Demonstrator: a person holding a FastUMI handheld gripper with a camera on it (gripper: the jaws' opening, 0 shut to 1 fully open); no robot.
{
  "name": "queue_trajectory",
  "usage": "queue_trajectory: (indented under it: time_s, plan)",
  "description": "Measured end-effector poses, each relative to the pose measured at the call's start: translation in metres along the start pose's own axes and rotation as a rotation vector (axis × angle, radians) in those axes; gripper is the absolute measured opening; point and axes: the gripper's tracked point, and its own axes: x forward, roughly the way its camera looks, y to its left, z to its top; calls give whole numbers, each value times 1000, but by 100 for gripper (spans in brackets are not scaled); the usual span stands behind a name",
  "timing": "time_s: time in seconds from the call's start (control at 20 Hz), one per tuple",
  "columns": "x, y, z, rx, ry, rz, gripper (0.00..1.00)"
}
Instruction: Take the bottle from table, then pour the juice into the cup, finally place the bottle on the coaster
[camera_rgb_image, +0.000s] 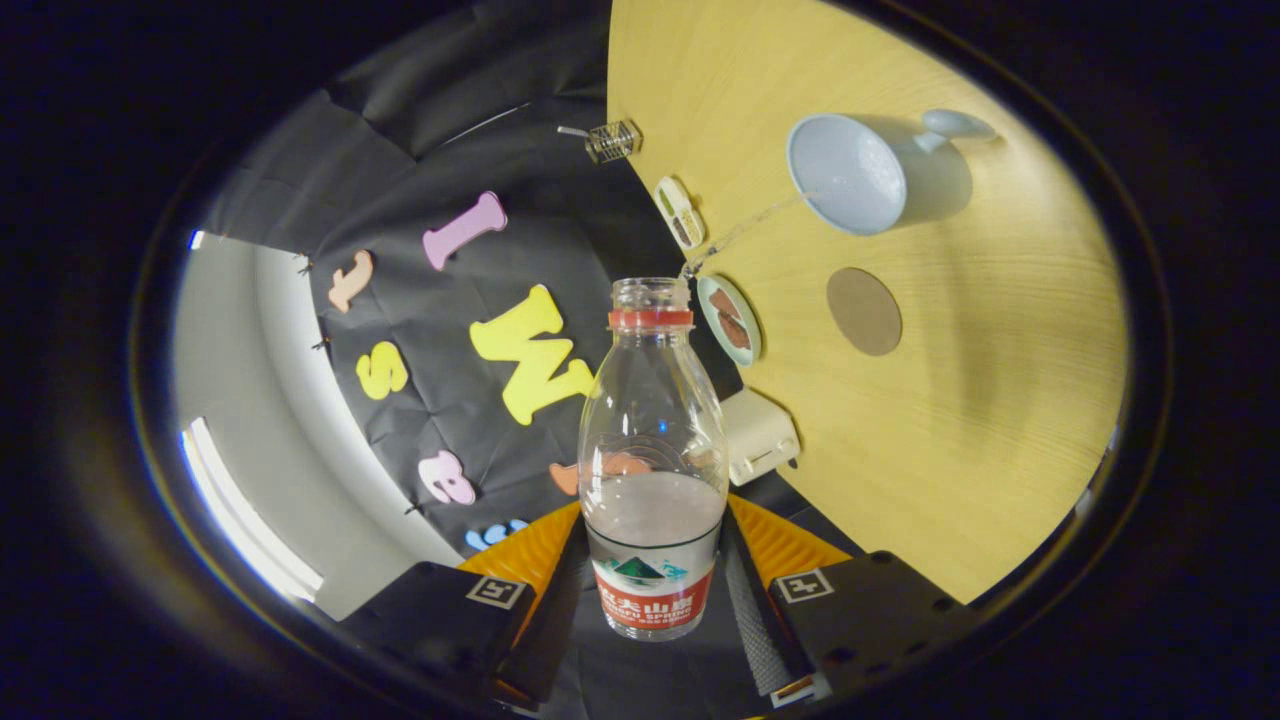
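Gripper view has the bottle (653, 460) clamped low down between the two fingers of the tool (655, 590), which are closed in on its labelled base from both sides. Its cap is off and its neck points away from the fingers. The whole scene is rolled over, so the wooden surface (1000, 420) stands on edge beside the bottle, which suggests the bottle is tipped well over on its side.

A thin stream (745, 228) leaves the mouth of the bottle and runs across to the pale blue cup (860, 175), which sits on the surface with its handle on the far side from the bottle. The stream meets the cup at its rim; whether all of it lands inside is hard to tell. Liquid remains in the lower part of the bottle, near the fingers.

So the pickup looks done and the pour seems to be under way, not finished. The round brown coaster (864, 311) lies bare on the surface, near the cup and between it and the bottle's neck. What is left, as I judge it: finish pouring, bring the bottle upright, carry it over and set it on the coaster, then let go. A few small objects sit along the surface's near edge; they play no part.
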Motion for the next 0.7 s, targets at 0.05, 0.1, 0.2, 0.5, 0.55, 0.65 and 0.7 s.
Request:
queue_trajectory:
  time_s: [0.05,0.1,0.2,0.5,0.55,0.65,0.7]
  plan:
    - [0,2,0,9,0,7,76]
    - [0,3,0,20,3,13,75]
    - [0,7,0,44,0,16,75]
    - [5,14,-2,89,-3,12,76]
    - [6,16,-2,98,-3,13,75]
    - [6,17,-1,109,-2,15,76]
    - [6,17,-1,110,-3,15,76]
